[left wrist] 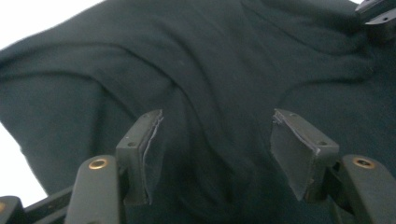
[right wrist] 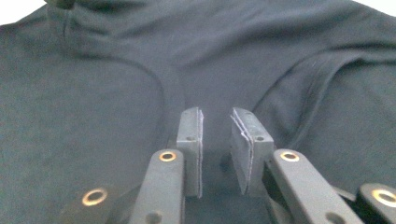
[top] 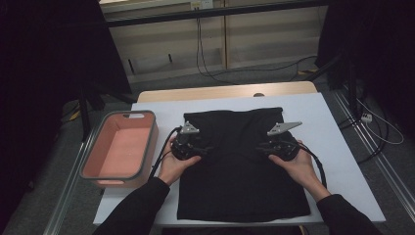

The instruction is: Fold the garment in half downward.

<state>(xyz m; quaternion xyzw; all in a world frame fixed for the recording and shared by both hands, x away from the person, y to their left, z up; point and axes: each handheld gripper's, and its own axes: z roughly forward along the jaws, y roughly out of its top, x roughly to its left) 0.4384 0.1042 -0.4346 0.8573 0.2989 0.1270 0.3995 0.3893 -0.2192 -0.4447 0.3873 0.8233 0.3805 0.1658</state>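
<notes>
A black garment [top: 243, 166] is lying spread flat on a white table [top: 337, 161], covering the middle of the tabletop and reaching toward the near edge at 6 o'clock. Its upper part is lying in soft folds and creases. A person is sitting at the 6 o'clock side, with dark sleeves coming in from the bottom of the high view.

The left gripper [top: 201, 150] is resting over the garment's left side, at about 9 o'clock from the cloth's centre, pointing inward toward 3 o'clock. In the left gripper view its jaws are standing wide apart over a raised fold of the dark cloth [left wrist: 219, 93], with nothing caught between them.

The right gripper [top: 264, 148] is resting over the garment's right side, at about 3 o'clock from the centre, pointing inward toward 9 o'clock. In the right gripper view its jaws are sitting close together with a narrow gap showing between the pads, hovering just above the fabric [right wrist: 140, 70]; nothing is pinched between them.

A grey-rimmed pink bin [top: 119, 148] is sitting at the table's left edge, at 9 o'clock.
</notes>
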